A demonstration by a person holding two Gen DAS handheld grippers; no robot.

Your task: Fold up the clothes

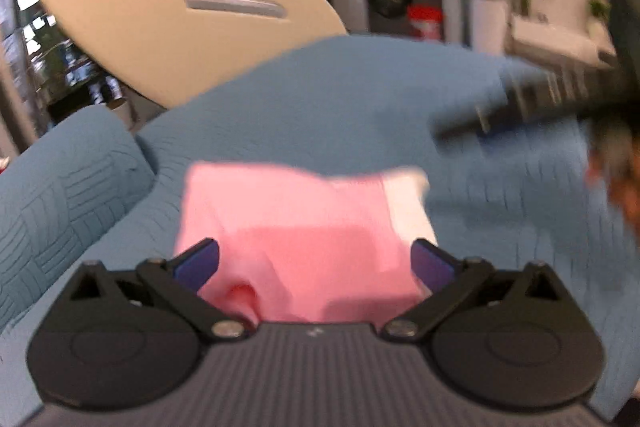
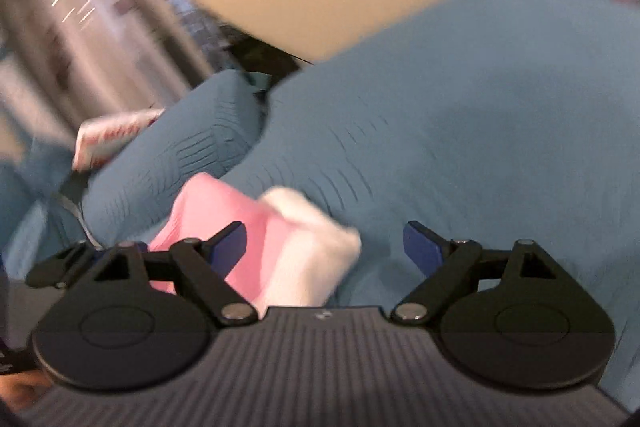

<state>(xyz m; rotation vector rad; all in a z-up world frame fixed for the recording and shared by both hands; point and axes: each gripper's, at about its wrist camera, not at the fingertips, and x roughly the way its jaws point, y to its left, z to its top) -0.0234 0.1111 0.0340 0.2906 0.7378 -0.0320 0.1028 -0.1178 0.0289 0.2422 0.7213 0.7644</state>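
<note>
A folded pink garment [image 1: 304, 239] with a white part [image 1: 408, 203] at its right side lies on the blue-grey quilted sofa cover [image 1: 360, 99]. My left gripper [image 1: 316, 259] is open, its blue pads wide apart on either side of the garment's near edge and not pressing on it. In the right wrist view the same garment [image 2: 240, 227] lies low and left. My right gripper [image 2: 326, 247] is open, with the white end between the left pad and the centre and nothing gripped. The black linkage [image 2: 60, 267] of my left gripper shows at the left edge.
A rolled sofa arm [image 1: 60, 195] rises on the left. Behind the sofa stands a beige oval panel [image 1: 180, 7] with a slot. A white and red package [image 2: 116, 135] rests by the sofa arm. A dark blurred shape [image 1: 520, 103] crosses the upper right. Plants and shelves are far behind.
</note>
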